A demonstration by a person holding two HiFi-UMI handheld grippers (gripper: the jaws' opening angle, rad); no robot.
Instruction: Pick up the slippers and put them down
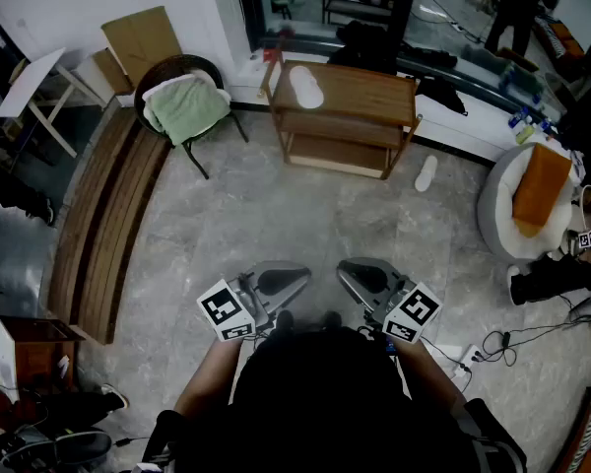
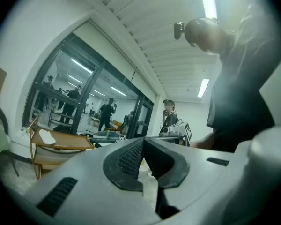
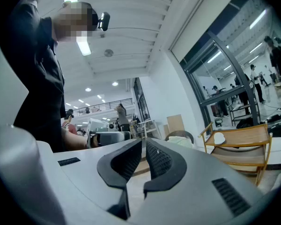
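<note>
One white slipper [image 1: 307, 89] lies on top of the wooden shelf [image 1: 360, 92] at the far wall. It also shows in the left gripper view as the slipper [image 2: 48, 136] and in the right gripper view as the slipper [image 3: 219, 138]. A second white slipper [image 1: 426, 172] lies on the floor to the right of the shelf. Both grippers are held level close to the person's chest, far from the slippers. The left gripper [image 1: 300, 276] [image 2: 143, 142] is shut and empty. The right gripper [image 1: 343, 269] [image 3: 144, 144] is shut with nothing between its jaws. Their tips face each other.
A round chair with a green cushion [image 1: 187, 106] stands at the back left, beside long wooden planks [image 1: 103, 225]. A white beanbag with an orange cushion [image 1: 534, 197] sits at the right. Cables [image 1: 502, 343] trail on the floor at the lower right.
</note>
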